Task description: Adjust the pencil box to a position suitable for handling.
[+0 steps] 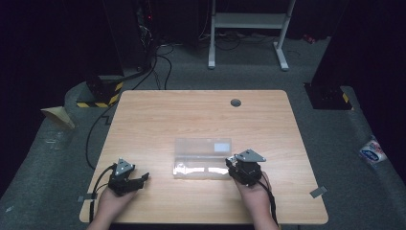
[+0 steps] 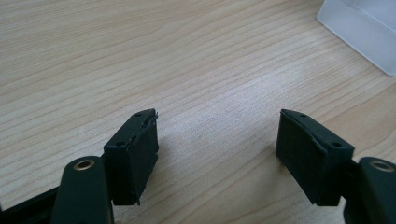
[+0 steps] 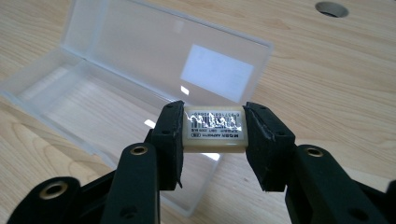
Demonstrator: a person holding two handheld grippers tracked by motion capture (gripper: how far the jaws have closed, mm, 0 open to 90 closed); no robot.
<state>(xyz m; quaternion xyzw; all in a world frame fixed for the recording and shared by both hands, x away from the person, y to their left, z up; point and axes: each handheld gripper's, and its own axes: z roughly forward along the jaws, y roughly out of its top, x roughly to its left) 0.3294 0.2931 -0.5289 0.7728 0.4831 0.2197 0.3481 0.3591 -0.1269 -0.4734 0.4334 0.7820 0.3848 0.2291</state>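
So, quick rundown from where I'm standing:
Right gripper: clamped on a small wrapped eraser, held over the near end of the open clear case.
Left gripper: jaws apart, nothing in them, parked on the table.
Risk: the grip only catches the eraser's ends, so a tilt could drop it outside the case, or bumping the light case could slide it.

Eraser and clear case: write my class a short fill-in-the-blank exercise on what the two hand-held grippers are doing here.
1. The right hand-held gripper is shut on an ____.
2. The clear case lies on the table with its lid ____.
3. The left hand-held gripper has its jaws ____, with nothing between them.
4. The table is made of ____.

Missing words: eraser; open; open; wood
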